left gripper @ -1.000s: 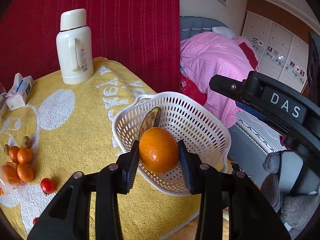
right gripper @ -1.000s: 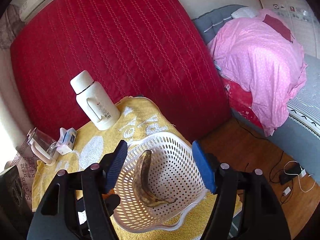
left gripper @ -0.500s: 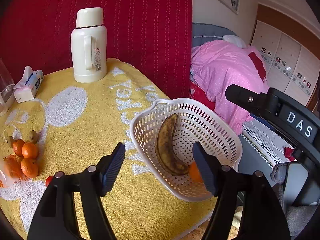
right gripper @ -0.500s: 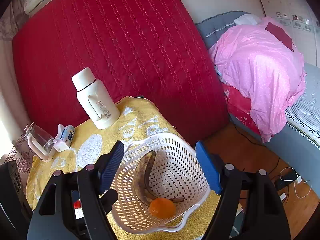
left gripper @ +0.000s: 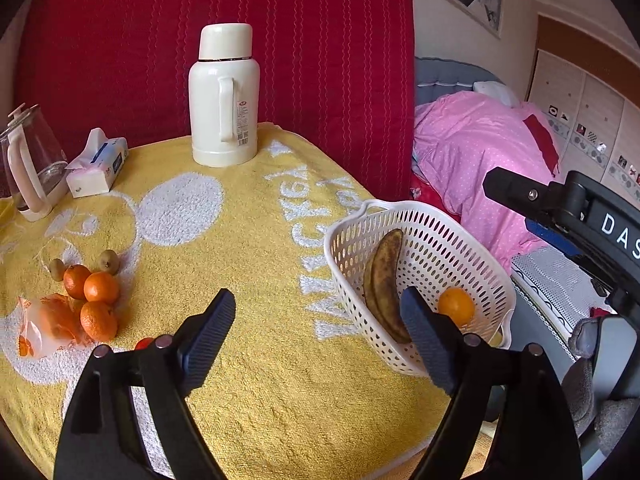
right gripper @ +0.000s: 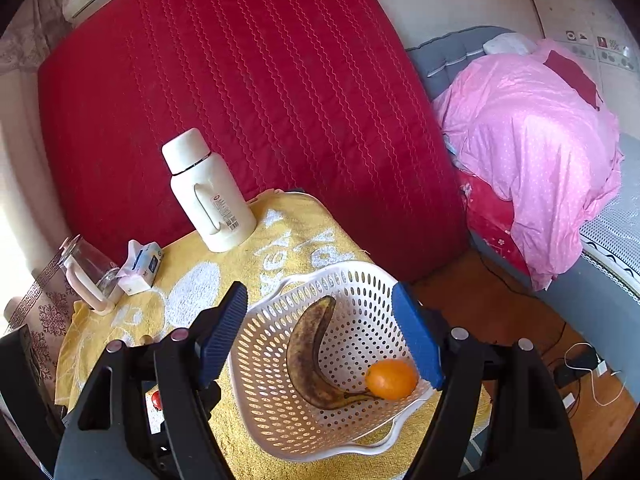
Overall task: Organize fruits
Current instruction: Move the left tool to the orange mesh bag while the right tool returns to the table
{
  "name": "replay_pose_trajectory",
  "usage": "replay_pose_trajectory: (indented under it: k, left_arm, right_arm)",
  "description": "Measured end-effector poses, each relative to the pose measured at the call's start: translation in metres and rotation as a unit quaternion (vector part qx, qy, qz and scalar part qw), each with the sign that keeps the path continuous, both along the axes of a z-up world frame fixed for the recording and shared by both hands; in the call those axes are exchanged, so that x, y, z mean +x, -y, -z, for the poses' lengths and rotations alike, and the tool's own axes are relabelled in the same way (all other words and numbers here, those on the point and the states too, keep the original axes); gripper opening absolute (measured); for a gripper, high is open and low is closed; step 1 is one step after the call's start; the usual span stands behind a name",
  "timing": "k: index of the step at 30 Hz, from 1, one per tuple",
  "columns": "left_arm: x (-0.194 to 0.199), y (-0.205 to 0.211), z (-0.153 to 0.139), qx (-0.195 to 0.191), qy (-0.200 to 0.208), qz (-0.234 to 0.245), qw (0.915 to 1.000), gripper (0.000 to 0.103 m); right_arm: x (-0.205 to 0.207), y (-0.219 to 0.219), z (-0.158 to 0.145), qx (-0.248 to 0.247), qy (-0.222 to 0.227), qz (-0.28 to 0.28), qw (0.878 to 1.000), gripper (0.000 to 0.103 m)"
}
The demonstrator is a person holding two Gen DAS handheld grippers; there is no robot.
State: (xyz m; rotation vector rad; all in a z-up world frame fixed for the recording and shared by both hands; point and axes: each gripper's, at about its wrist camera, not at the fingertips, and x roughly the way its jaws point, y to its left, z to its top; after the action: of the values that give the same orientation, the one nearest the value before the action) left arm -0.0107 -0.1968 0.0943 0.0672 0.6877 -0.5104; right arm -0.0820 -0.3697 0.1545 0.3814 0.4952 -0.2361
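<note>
Basket: a white perforated basket point(right gripper: 280, 408) sits at the right-hand edge of the table, holding a browned banana point(right gripper: 310, 356) and an orange point(right gripper: 391, 378) that lies touching the banana's stem end.
Loose fruit: three small oranges point(left gripper: 94, 300) and two kiwis point(left gripper: 109, 261) cluster near the table's left edge, beside an orange plastic bag point(left gripper: 44, 326); a small red tomato point(left gripper: 144, 343) shows just behind the left gripper's finger.
Left gripper: the left gripper point(left gripper: 316, 326) hovers over the table's near edge, jaws widening, nothing between them.
Right gripper: the right gripper point(right gripper: 320, 334) hangs above the basket, jaws spread wide and empty.
Table: a yellow towel point(left gripper: 248, 240) with white lettering covers it; a cream thermos point(left gripper: 224, 96) stands at the far edge, a tissue pack point(left gripper: 96, 164) and a glass kettle point(left gripper: 34, 164) toward the far left corner.
Room: a red quilted panel point(right gripper: 248, 92) rises behind the table; a bed with a pink cover point(right gripper: 532, 148) lies to the right, over a wooden floor point(right gripper: 500, 308).
</note>
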Motion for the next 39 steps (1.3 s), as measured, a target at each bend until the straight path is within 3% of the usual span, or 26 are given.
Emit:
replay_pose_trajectory:
  k: [18, 24, 26, 39]
  left_arm:
    - [0.002, -0.089, -0.008, -0.006, 0.020, -0.108, 0.9939, 0.088]
    - [0.010, -0.130, -0.010, -0.009, 0.022, -0.156, 0.9875, 0.088]
    - [0.012, -0.144, -0.009, -0.008, 0.022, -0.172, 0.9849, 0.088]
    - [0.031, -0.213, -0.002, -0.012, 0.012, -0.257, 0.9662, 0.089]
  right_arm:
    - [0.005, -0.053, 0.004, -0.024, 0.002, -0.071, 0.997, 0.077]
    - [0.006, -0.073, 0.010, -0.031, -0.006, -0.097, 0.995, 0.078]
    - [0.007, -0.079, 0.011, -0.034, -0.007, -0.104, 0.994, 0.083]
    - [0.015, -0.124, 0.031, -0.048, -0.033, -0.167, 0.984, 0.084]
